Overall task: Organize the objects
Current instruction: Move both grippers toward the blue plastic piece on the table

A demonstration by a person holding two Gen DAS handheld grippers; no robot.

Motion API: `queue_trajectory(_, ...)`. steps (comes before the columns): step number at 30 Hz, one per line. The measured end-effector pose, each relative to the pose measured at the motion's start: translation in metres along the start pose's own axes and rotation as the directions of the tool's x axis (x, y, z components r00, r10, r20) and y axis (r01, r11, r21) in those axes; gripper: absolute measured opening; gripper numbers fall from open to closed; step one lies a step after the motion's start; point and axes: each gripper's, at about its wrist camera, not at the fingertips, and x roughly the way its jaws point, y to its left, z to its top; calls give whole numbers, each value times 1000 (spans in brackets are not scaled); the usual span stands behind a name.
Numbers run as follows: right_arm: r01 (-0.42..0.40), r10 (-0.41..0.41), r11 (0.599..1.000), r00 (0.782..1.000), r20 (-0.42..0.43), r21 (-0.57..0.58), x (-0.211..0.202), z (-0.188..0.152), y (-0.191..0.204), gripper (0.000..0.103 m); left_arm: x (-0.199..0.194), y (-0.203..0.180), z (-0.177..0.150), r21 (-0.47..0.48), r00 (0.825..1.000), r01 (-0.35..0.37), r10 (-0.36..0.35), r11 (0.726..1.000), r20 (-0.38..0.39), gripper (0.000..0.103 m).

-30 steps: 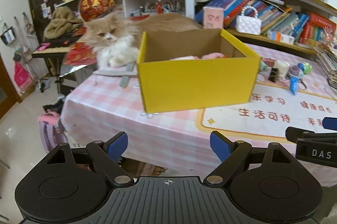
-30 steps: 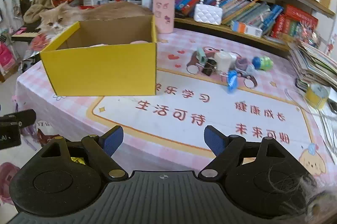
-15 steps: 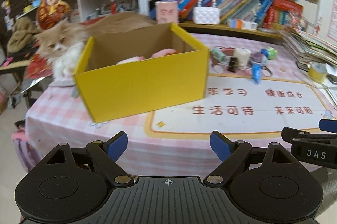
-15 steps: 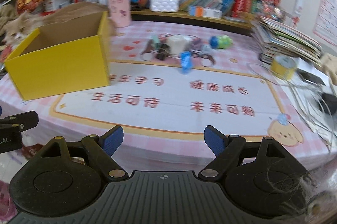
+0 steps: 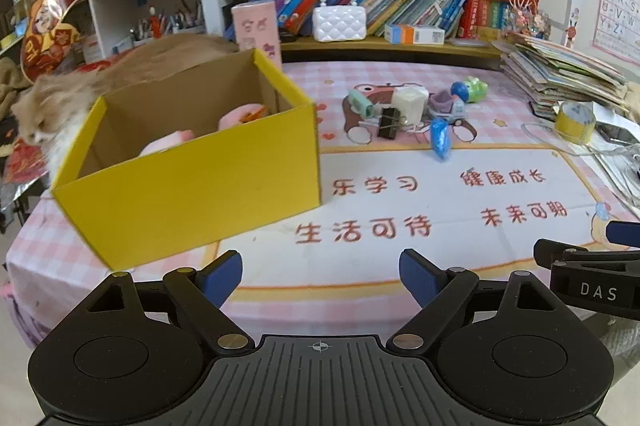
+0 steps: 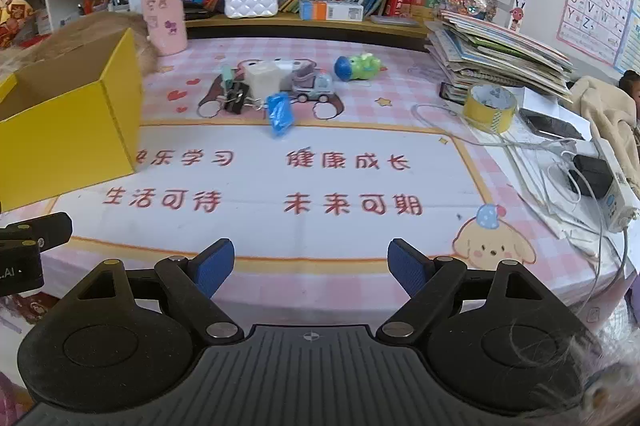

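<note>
I am holding my left gripper [image 5: 321,276] over the near edge of the table [image 5: 400,258], its blue fingertips [image 5: 223,273] standing wide apart with nothing between them. My right gripper [image 6: 310,264] is hovering beside it, likewise spread and gripping nothing.

The yellow box [image 5: 192,194] is sitting ahead and to the left of my left gripper, close to the table's near edge, open on top, with something pink [image 5: 240,114] lying inside it. From my right gripper it is lying far off to the left [image 6: 68,130].

The loose objects are waiting in a cluster further back, well apart from both grippers and to the right of the box. A black binder clip [image 5: 389,122] is lying just beside a white cube-like block [image 5: 409,102]. A blue crumpled wrapper [image 5: 440,138] is lying nearest to me. A small grey toy truck [image 6: 312,86] is standing behind it, and a green and blue toy [image 6: 358,65] is lying beyond, to the right. A pale green oblong piece [image 5: 360,102] is resting at the left of the cluster.

A roll of yellow tape [image 6: 489,106] is sitting off to the right by a stack of books [image 6: 500,54]. A fluffy cat [image 5: 52,98] is lying behind the box.
</note>
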Motion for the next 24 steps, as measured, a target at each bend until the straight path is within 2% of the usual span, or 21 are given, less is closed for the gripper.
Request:
queue_trajectory(10,11,-11,1000,1000,-13,-3,30,28,-31,83,31,-30,29,-7,1000,5,-5,1000,-7,88)
queue_trajectory(24,-53,52,998,998,-27,-17,78,67,-63,83,67,-70,58,-3,999,-30,30,1000,-44,88)
